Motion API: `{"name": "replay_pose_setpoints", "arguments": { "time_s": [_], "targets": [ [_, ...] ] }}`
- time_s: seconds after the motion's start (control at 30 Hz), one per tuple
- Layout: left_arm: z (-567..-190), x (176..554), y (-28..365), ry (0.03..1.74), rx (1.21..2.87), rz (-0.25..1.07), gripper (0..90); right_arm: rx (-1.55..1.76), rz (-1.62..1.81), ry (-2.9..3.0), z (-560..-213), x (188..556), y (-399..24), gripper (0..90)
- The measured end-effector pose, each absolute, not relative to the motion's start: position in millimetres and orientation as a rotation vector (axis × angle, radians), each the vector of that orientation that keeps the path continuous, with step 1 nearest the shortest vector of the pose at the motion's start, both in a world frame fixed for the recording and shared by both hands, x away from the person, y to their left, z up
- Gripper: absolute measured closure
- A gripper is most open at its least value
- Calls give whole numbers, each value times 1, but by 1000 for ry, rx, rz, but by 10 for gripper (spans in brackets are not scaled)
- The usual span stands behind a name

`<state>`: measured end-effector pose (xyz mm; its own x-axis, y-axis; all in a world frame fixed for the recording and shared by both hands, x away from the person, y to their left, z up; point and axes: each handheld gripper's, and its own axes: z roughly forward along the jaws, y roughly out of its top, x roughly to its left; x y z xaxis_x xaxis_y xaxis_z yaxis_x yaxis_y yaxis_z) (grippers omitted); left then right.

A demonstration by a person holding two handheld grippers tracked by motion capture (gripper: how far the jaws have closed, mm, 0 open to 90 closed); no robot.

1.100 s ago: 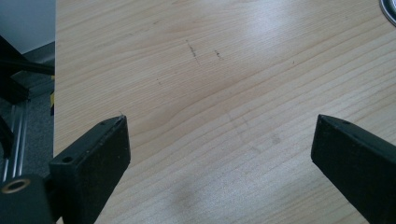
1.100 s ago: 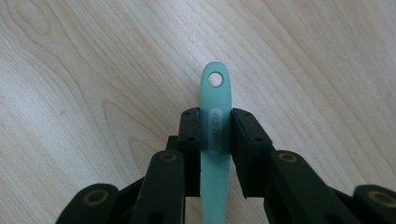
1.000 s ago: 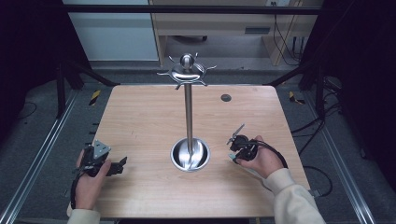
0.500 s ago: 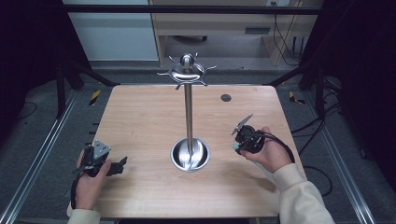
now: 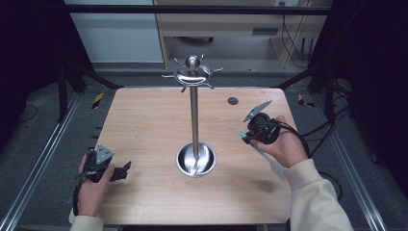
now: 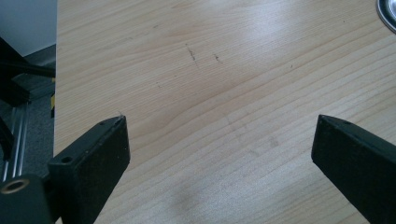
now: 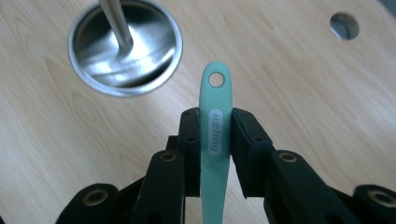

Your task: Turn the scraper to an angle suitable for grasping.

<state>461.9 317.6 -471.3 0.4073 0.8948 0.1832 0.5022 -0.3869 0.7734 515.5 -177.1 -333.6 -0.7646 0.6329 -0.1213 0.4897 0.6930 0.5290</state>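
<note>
The teal utensil handle (image 7: 215, 121) is clamped lengthwise in the right hand-held gripper (image 7: 215, 133), hole end forward; the hook stand (image 5: 193, 115) is found to its left. The left hand-held gripper (image 6: 219, 154) is held agape.

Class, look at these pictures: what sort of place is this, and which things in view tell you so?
Probably a lab or workshop test bench, not a kitchen: a bare wooden table inside a dark metal frame, cables trailing by a desk behind, and a hand-held right gripper clamped on a mint-green utensil handle.
</note>
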Motion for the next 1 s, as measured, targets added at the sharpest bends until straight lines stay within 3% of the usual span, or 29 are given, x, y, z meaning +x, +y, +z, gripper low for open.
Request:
{"name": "replay_pose_setpoints", "arguments": {
  "time_s": [0.33,1.0],
  "targets": [
    [-471,458,319,1192,2012,806,38,886,866,2510,-306,520,-181,745],
    [-470,456,328,1256,1934,849,40,894,1094,2362,-290,523,-180,745]
  ]
}}
